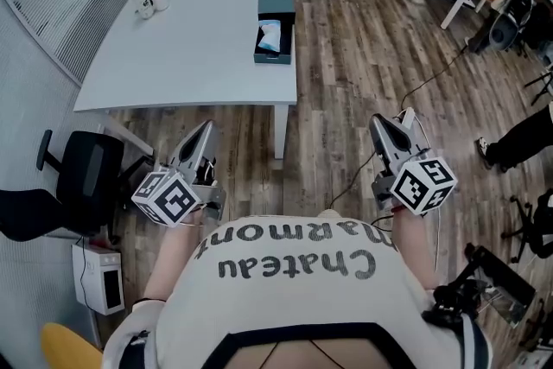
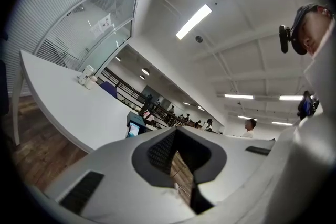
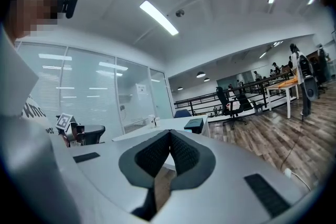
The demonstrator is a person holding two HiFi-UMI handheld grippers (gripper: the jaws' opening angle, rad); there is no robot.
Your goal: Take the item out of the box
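Dark teal box (image 1: 276, 0), open — pale blue-white item (image 1: 270, 36) inside — left gripper (image 1: 206, 128) and right gripper (image 1: 383, 125) closed, empty.

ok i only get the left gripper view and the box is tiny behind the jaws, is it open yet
Observer: Yes. From the head view the box sits open on the table, its lid lying flat on the far side.
Operator: anything inside
Observer: A pale blue and white item lies in the open half.
Operator: and the right gripper, holding anything
Observer: No. The right gripper is shut with nothing between its jaws.
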